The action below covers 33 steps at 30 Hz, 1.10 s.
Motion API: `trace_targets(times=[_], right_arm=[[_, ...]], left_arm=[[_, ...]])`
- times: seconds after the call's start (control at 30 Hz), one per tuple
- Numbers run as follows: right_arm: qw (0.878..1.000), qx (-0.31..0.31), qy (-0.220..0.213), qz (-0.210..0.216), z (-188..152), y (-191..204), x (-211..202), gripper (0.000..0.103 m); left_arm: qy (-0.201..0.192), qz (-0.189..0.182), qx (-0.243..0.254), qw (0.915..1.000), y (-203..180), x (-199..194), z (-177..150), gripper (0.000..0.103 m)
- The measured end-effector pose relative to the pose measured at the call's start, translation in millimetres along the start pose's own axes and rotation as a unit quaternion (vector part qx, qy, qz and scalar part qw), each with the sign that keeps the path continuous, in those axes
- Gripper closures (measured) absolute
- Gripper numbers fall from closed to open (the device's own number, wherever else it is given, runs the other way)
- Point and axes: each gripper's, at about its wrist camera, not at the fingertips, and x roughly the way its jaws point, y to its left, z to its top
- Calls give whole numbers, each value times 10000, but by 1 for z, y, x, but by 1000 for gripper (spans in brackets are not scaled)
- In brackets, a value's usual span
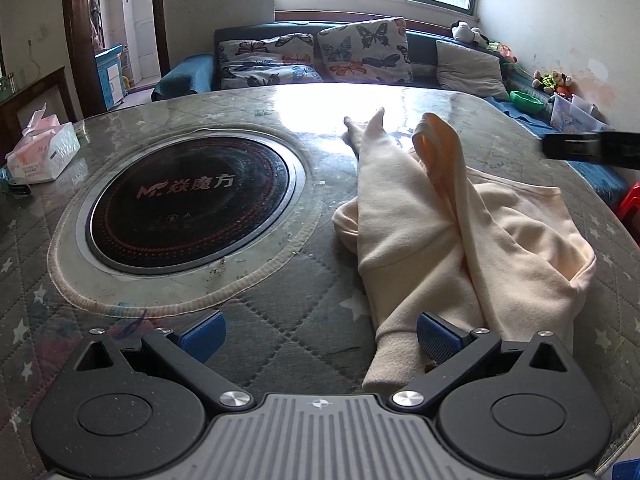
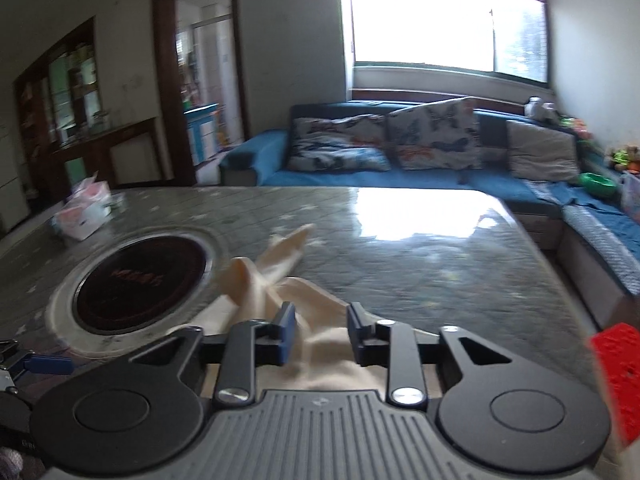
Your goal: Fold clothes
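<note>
A cream garment (image 1: 440, 240) lies crumpled on the table (image 1: 280, 320), with two long narrow parts stretching toward the far edge. My left gripper (image 1: 320, 338) hovers low over the near edge, open wide. Its right pad (image 1: 438, 338) sits against a cream cuff and nothing is between the pads. In the right wrist view my right gripper (image 2: 322, 332) is open with a moderate gap above the garment (image 2: 260, 284). Cloth shows below the gap and the pads do not press on it. Its black tip (image 1: 580, 146) shows at the left wrist view's right edge.
A round black induction hob (image 1: 188, 208) is set into the table left of the garment. A tissue pack (image 1: 40, 152) sits at the far left. A blue sofa with butterfly cushions (image 1: 280, 64) stands behind the table. A red stool (image 2: 616, 380) is at the right.
</note>
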Motion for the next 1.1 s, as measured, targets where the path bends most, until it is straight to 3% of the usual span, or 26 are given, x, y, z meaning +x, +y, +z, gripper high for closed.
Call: trace_targets(times=[0.2,0.37,0.4,0.43,0.47,0.53,0.83,1.1], right_arm=[[9990,-155,206,365,4,34,44,67],[9977,-243,543,327,1,46,78,70],[9973,-257,614,309,0,46,82,74],[9970,-264,665,300,-1,46,85,88],[9969,-255,676,308,-3,45,85,96],[9969,-252,675,305,-6,43,82,98],[9986,-172,-11,-509,-11,3,9,99],[9873,158,-371,-1539,-35,-49,-76,99]], left_arm=[[47,-19,-35,10000,2,2,0,0],[92,-38,-47,9999,3,5,-1,0],[96,-41,-46,9999,3,5,-1,0],[98,-42,-46,9999,3,5,-1,0],[100,-42,-48,9999,3,6,-1,0],[108,-39,-52,9999,3,6,-1,0],[49,-58,12,10000,2,3,-3,0],[-98,-90,112,9998,-2,-6,2,0]])
